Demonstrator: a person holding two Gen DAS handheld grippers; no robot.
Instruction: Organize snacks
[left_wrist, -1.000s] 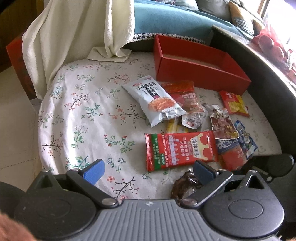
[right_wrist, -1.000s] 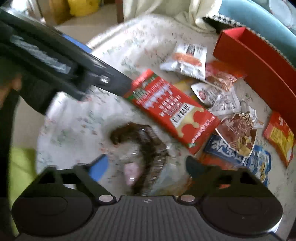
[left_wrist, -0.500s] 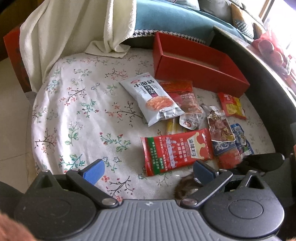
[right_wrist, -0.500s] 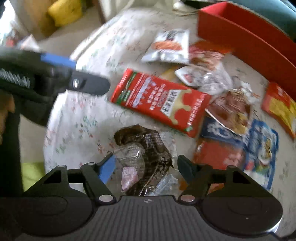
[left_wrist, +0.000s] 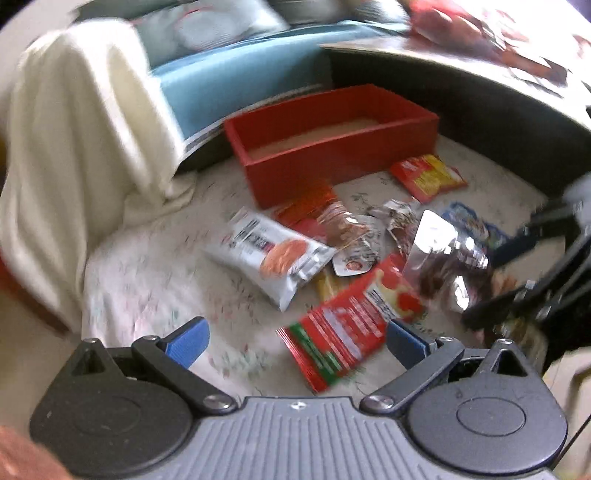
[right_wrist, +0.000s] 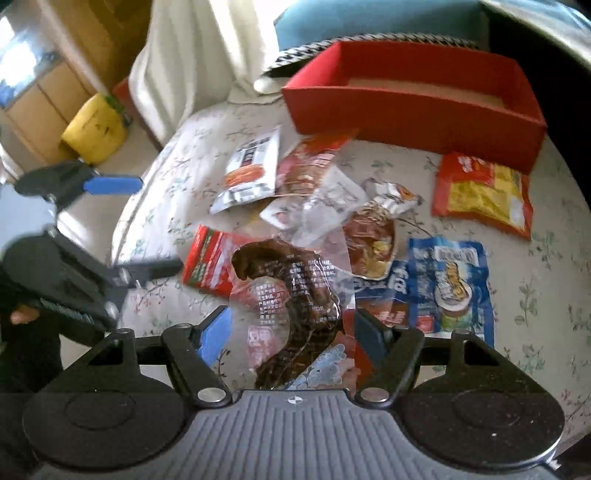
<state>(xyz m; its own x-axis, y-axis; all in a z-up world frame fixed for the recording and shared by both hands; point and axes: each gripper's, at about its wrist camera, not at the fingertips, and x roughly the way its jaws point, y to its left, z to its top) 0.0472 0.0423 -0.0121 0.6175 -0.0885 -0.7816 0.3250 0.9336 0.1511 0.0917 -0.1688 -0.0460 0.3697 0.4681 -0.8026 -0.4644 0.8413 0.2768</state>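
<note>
since a second ago the clear vacuum pack of dark braised meat (right_wrist: 291, 295) has come up off the floral tablecloth (right_wrist: 173, 173) and now hangs between the pads of the right gripper (right_wrist: 291, 328), whose jaws have just been closing and are clamped on its sides, above the long red snack packet (right_wrist: 207, 262). the left gripper (left_wrist: 295, 339) has its blue pads wide apart with nothing between them, over the near edge of the cloth. the red box (right_wrist: 413, 107) stands at the far side of the table, empty as far as can be seen, with the white noodle-snack bag (right_wrist: 251, 170), a red and yellow packet (right_wrist: 484, 192) and a blue packet (right_wrist: 450, 284) lying loose on the cloth in front of it. a cream towel (left_wrist: 74, 155) drapes at the left.
</note>
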